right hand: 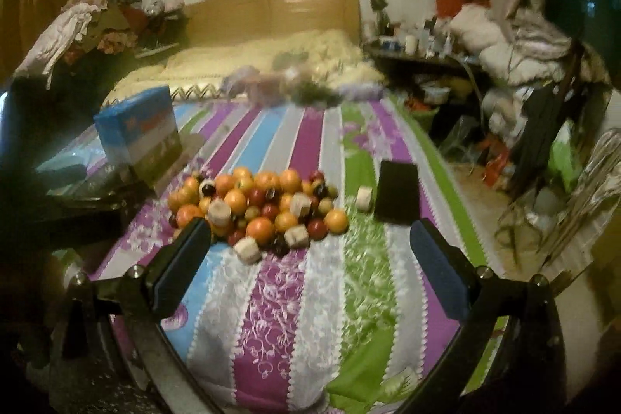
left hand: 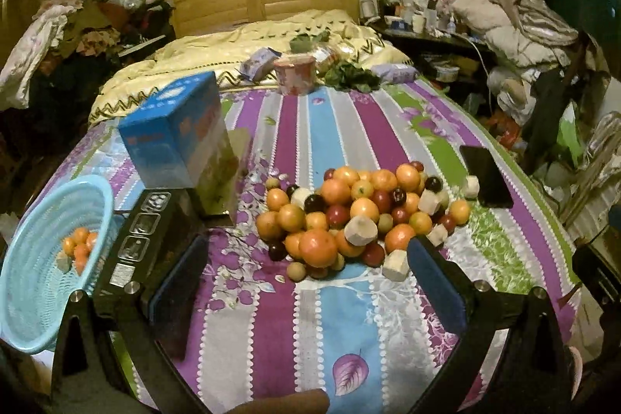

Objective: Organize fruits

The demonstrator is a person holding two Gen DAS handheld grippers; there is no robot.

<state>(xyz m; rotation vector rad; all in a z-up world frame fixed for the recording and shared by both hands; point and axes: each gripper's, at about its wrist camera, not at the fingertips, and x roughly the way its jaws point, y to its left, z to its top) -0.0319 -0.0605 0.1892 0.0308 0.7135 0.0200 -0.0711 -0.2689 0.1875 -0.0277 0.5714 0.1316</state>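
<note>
In the right wrist view, the cluttered items (right hand: 295, 84) lying far ahead of the fingers at the foot of the cream quilt are smeared into a blur, and the dark shapes (right hand: 58, 196) just outside the left finger are too dim to identify. In the left wrist view, the pale blue woven plastic basket (left hand: 35, 282) outside the left finger is cut by the picture's edge. Its wall hides part of the small orange fruits (left hand: 79, 245) inside.

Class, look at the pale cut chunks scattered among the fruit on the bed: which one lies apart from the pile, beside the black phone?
The pale cylindrical chunk lying alone just left of the flat black phone; the others touch the heap.
</note>
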